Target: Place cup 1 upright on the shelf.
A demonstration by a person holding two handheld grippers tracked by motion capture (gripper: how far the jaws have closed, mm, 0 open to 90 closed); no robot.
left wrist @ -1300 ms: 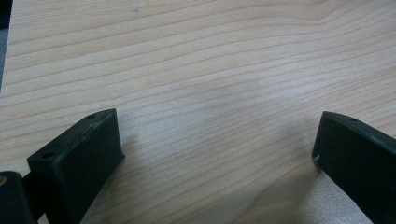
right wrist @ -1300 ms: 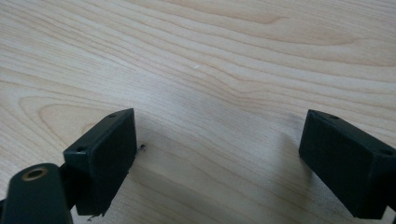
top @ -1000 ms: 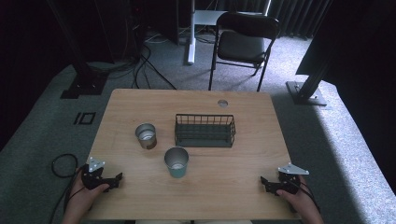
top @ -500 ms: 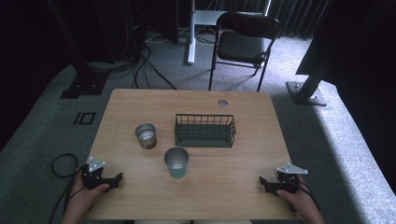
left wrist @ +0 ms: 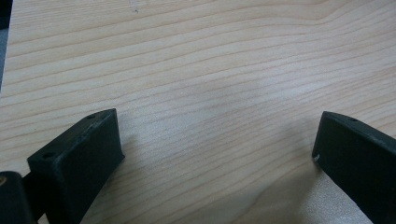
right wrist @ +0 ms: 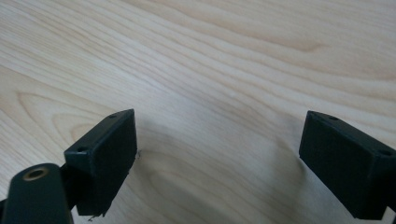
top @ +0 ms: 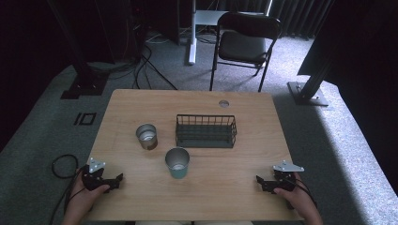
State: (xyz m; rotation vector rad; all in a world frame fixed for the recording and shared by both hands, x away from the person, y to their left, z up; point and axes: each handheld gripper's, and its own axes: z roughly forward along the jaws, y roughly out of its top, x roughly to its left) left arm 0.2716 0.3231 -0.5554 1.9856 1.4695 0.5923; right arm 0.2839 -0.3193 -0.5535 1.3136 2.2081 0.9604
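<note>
On the wooden table (top: pixel 141 101) a black wire basket (top: pixel 205 131) stands near the middle. Left of it sits a short metal can (top: pixel 146 136), and in front of both a teal-grey cup (top: pixel 177 162) stands upright. My left gripper (top: pixel 118 179) rests near the table's front left corner, held by a hand; in the left gripper view the left gripper (left wrist: pixel 217 140) is open over bare wood. My right gripper (top: pixel 259 180) rests near the front right corner; in the right gripper view the right gripper (right wrist: pixel 219 144) is also open, with nothing between its jaws.
A round hole (top: pixel 224 103) is set in the table's far side. Behind the table stand a black folding chair (top: pixel 246 42) and dark stand legs (top: pixel 80 84). Cables (top: pixel 63 165) lie on the grey carpet at the left.
</note>
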